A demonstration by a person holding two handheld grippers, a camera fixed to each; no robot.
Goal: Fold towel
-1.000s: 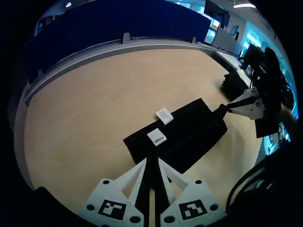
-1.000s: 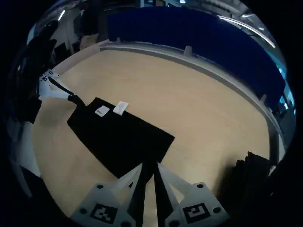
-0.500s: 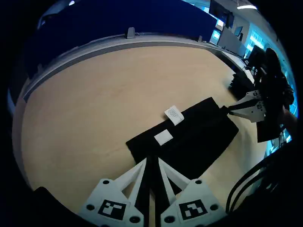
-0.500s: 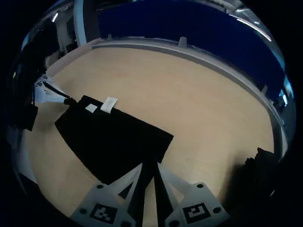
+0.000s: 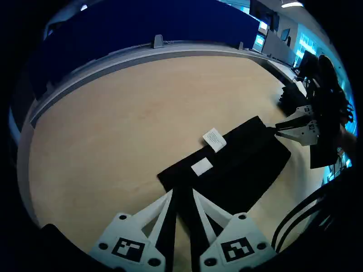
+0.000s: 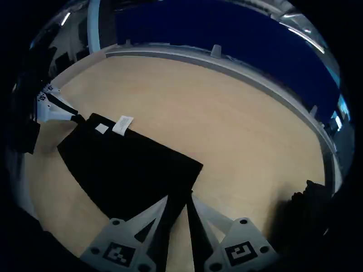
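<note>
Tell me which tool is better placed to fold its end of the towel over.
Probably left: the left tool grips the towel corner beside the white tags, so lifting that end over would tuck them inside.

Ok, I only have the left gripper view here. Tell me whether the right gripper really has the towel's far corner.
Observer: Yes. In the right gripper view, the right gripper has both fingers closed on a corner of the black towel, with the cloth pinched between them.
Operator: Good. Now check my own grip from that side.
Observer: From there, the left gripper pinches the towel's opposite corner, right beside the two white labels.
</note>
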